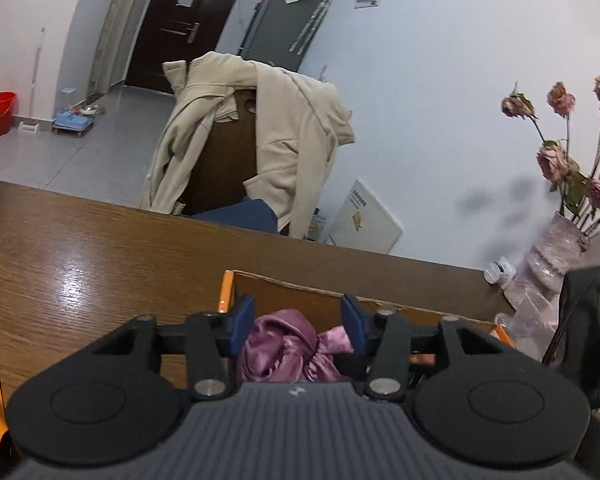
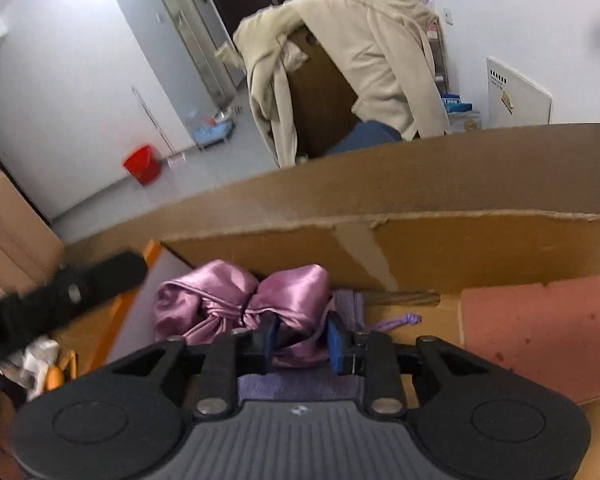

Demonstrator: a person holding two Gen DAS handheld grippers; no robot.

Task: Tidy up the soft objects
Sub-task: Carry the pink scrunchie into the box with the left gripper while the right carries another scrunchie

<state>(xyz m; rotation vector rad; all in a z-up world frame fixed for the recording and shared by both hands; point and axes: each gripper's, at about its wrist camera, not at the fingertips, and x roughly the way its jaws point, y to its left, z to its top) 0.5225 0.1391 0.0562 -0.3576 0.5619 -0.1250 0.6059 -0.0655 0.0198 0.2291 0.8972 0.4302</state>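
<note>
Left gripper (image 1: pixel 298 328) is right up front, jaws apart with nothing pinched, hovering over the purple satin bundle (image 1: pixel 284 344). The right gripper (image 2: pixel 302 340) has its jaws a bit apart too, straddling a fold of that bundle, can't tell if the pads actually press it. The bundle lies in the cardboard box (image 2: pixel 460 248), near a pink sponge (image 2: pixel 540 336), on the wooden table (image 1: pixel 80 248).

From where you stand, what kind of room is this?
Most likely a lived-in home, perhaps a dining area: a beige jacket draped over a chair, dried roses in a vase, and a wooden table.
</note>
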